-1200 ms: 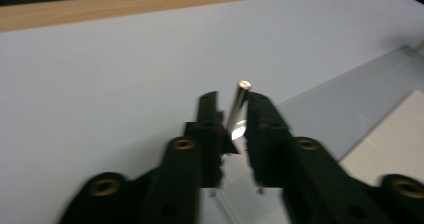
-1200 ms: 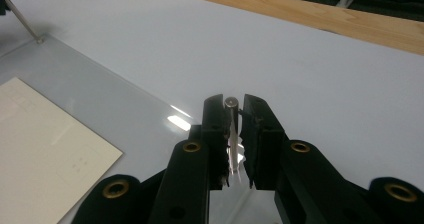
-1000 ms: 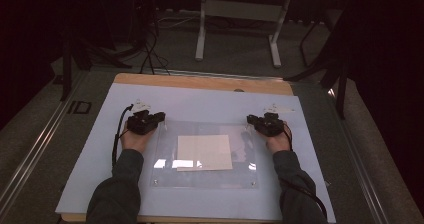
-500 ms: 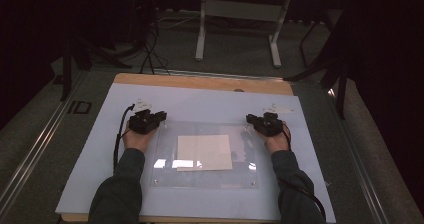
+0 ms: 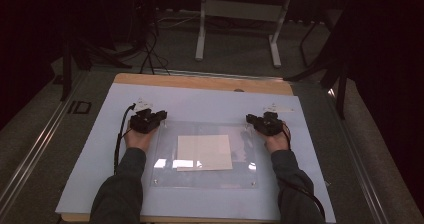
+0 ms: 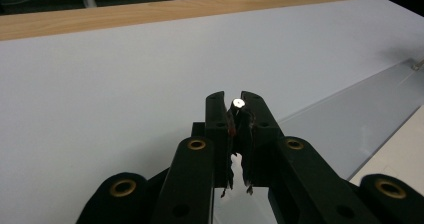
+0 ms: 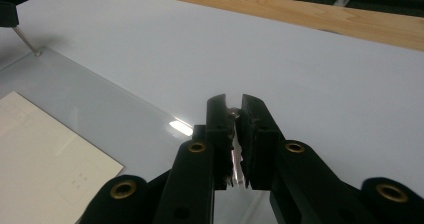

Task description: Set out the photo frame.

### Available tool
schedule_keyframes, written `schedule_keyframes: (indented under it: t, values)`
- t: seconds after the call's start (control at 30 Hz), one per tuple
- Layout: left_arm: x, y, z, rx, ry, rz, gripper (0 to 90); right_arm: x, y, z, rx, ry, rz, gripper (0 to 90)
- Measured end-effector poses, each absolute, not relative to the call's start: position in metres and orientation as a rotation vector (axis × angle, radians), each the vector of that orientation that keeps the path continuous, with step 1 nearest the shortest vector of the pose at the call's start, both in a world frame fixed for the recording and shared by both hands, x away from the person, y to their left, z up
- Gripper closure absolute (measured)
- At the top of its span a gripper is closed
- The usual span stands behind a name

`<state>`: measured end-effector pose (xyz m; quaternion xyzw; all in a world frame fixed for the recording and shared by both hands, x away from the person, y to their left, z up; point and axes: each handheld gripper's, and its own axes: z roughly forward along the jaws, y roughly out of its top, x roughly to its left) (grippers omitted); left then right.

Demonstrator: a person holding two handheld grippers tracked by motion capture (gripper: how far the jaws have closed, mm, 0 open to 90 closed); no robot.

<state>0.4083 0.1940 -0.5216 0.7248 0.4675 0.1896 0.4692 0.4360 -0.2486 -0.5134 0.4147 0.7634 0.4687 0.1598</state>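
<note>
The clear acrylic plate [image 5: 205, 156] lies flat on the white sheet [image 5: 90, 149] that covers the tabletop [image 5: 200, 81], its long axis running from one gripper to the other across the person's front, its short sides toward the two hands. The left gripper [image 5: 148, 120] sits at the plate's far left corner; in the left gripper view its fingers [image 6: 218, 129] have just been closing and now stand together, clamped on a small metal pin [image 6: 238, 103] that stands up at that corner. The right gripper [image 5: 264, 123] sits at the plate's far right corner; its fingers [image 7: 216, 129] are pinched shut the same way on the corner pin [image 7: 234, 112] and the plate's edge there. The plate is transparent and glossy, with bright glare patches near its left middle and small fasteners at its corners. Under it, near the middle, lies a cream paper sheet [image 5: 204, 152] faintly printed with lines.
</note>
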Motion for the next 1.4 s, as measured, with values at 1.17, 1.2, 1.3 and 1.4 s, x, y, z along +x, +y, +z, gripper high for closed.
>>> schedule_keyframes:
  t: [1.17, 1.2, 1.3, 1.4]
  values:
    - [0.444, 0.192, -0.517, 1.737, 1.332, 0.302, 85.6, 0.467, -0.241, -0.502, 1.456, 2.209, 1.251, 85.1]
    - [0.445, 0.192, -0.517, 1.734, 1.339, 0.298, 85.6, 0.467, -0.24, -0.502, 1.455, 2.205, 1.241, 85.1]
    - [0.446, 0.192, -0.517, 1.73, 1.347, 0.297, 85.7, 0.468, -0.24, -0.502, 1.444, 2.212, 1.236, 85.0]
    - [0.446, 0.191, -0.517, 1.728, 1.352, 0.3, 85.7, 0.467, -0.239, -0.501, 1.427, 2.217, 1.217, 84.7]
